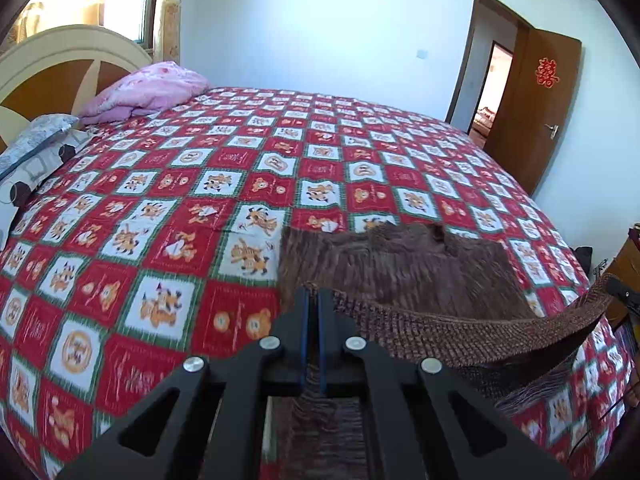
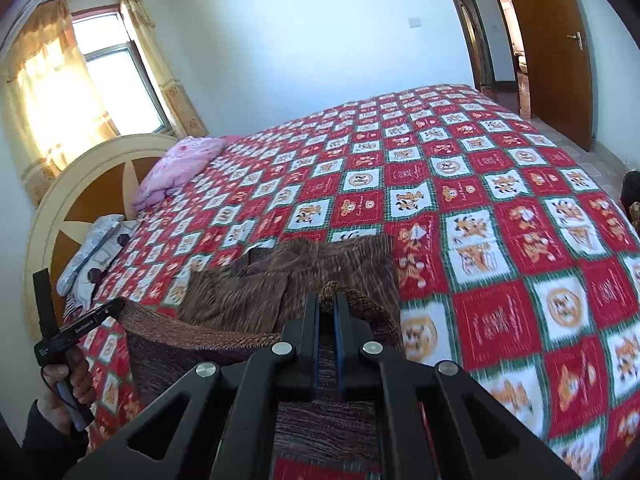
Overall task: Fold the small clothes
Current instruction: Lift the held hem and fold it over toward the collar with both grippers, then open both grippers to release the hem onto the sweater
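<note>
A brown knitted garment (image 1: 400, 268) (image 2: 280, 284) lies with its far part flat on the red patterned bedspread (image 1: 160, 200) (image 2: 500, 240). Its ribbed hem (image 1: 460, 328) is lifted off the bed and stretched between the two grippers. My left gripper (image 1: 316, 292) is shut on the hem's left corner, with brown knit hanging below the jaws. My right gripper (image 2: 330, 298) is shut on the hem's right corner. In the right wrist view the left gripper (image 2: 114, 308) shows at the left edge, held by a hand (image 2: 60, 384).
A pink pillow (image 1: 148, 92) (image 2: 180, 164) and a grey patterned pillow (image 1: 36, 140) (image 2: 92, 252) lie by the headboard (image 1: 60, 56). A brown door (image 1: 540, 108) (image 2: 552, 40) stands open beyond the bed. Dark furniture (image 1: 628, 256) sits at the bed's right side.
</note>
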Demonstrator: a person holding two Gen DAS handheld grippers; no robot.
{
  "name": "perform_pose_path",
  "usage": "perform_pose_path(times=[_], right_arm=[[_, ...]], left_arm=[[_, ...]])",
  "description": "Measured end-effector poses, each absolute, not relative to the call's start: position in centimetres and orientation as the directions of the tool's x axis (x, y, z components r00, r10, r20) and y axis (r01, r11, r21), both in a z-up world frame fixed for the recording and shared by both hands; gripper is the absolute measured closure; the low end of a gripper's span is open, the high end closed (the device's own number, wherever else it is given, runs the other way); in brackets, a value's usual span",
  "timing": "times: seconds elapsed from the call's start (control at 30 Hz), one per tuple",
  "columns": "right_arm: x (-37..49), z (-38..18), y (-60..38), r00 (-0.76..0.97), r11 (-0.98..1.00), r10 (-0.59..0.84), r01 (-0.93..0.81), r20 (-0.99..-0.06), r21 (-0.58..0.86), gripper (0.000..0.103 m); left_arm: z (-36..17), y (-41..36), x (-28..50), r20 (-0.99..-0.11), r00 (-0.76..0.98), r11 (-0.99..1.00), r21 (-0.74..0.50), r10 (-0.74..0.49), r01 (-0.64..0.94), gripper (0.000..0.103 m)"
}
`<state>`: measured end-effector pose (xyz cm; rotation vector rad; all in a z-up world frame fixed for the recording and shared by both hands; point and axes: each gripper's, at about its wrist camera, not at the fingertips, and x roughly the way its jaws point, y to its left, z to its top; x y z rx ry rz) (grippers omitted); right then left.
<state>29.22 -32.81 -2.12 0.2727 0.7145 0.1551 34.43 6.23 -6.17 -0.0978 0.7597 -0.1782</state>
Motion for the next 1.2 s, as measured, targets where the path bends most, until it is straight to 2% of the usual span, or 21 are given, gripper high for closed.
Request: perform_pose_path(times=[0.2, 0.33, 0.4, 0.43, 0.47, 0.53, 0.6, 0.63, 0.7, 0.73, 0.77, 0.8, 0.83, 1.03, 1.2], right_arm=[[36.1, -4.8, -32.5, 0.706, 0.961, 0.194, 0.001, -0.681, 0.275, 0.098], [41.0, -8.5, -32.9, 0.669, 0.965, 0.15, 0.06, -0.728, 0.255, 0.098], [43.5, -11.0, -34.0, 0.649, 0.955, 0.119, 0.131, -0.751, 0.264, 0.097], [44.1, -11.7, -34.4, 0.641, 0.953, 0.106, 0.154, -0.76, 0.262, 0.092], [44.4, -12.3, -34.9, 0.638, 0.949, 0.085, 0.181, -0.765, 0.256, 0.081], [44.0, -12.5, -35.5, 0.658, 0.941, 0.092, 0.187, -0.747, 0.281, 0.071], [43.0, -12.0, -35.0, 0.673, 0.955, 0.098, 0.144, -0.733, 0.259, 0.071], [42.4, -11.7, -34.5, 0.679, 0.968, 0.084, 0.12, -0.73, 0.222, 0.07], [41.2, -11.2, -33.6, 0.688, 0.983, 0.077, 0.067, -0.722, 0.17, 0.069], [40.6, -11.0, -33.3, 0.691, 0.987, 0.084, 0.041, -0.718, 0.155, 0.067], [40.1, -10.8, -33.1, 0.692, 0.988, 0.091, 0.025, -0.716, 0.15, 0.062], [39.6, -10.7, -33.0, 0.692, 0.988, 0.102, 0.012, -0.715, 0.152, 0.06], [39.3, -10.8, -32.9, 0.688, 0.988, 0.111, 0.004, -0.717, 0.157, 0.06], [38.7, -11.6, -32.4, 0.66, 0.994, 0.088, -0.014, -0.746, 0.105, 0.06], [39.6, -11.7, -31.0, 0.635, 0.994, 0.106, -0.086, -0.765, 0.066, 0.06]], left_arm=[[-7.9, 6.3, 39.7, -0.719, 0.669, 0.981, -0.161, -0.19, 0.105, 0.099], [-10.3, 5.8, 43.0, -0.747, 0.636, 0.981, -0.165, -0.192, 0.102, 0.098], [-11.7, 5.7, 44.3, -0.756, 0.637, 0.987, -0.15, -0.154, 0.06, 0.097], [-12.5, 5.8, 45.0, -0.762, 0.636, 0.992, -0.124, -0.119, 0.037, 0.097], [-12.8, 6.0, 45.4, -0.767, 0.633, 0.993, -0.115, -0.103, 0.022, 0.097], [-12.9, 7.2, 45.7, -0.769, 0.631, 0.989, -0.149, -0.103, -0.02, 0.096], [-12.5, 8.5, 44.7, -0.755, 0.638, 0.977, -0.212, -0.153, -0.016, 0.095], [-12.4, 8.5, 44.2, -0.753, 0.641, 0.981, -0.195, -0.148, -0.002, 0.093], [-12.1, 7.9, 42.6, -0.743, 0.659, 0.993, -0.106, -0.115, 0.054, 0.087], [-12.0, 7.4, 41.7, -0.738, 0.667, 0.994, -0.062, -0.104, 0.086, 0.078], [-12.1, 7.0, 41.0, -0.735, 0.67, 0.992, -0.026, -0.102, 0.123, 0.06], [-12.2, 6.6, 40.4, -0.731, 0.674, 0.988, -0.003, -0.109, 0.157, 0.048], [-12.2, 6.2, 39.8, -0.724, 0.681, 0.982, 0.023, -0.114, 0.19, 0.029], [-12.3, 3.2, 38.7, -0.678, 0.729, 0.938, 0.186, -0.093, 0.293, 0.028], [-12.8, 1.4, 41.2, -0.678, 0.727, 0.916, 0.217, -0.107, 0.338, 0.028]])
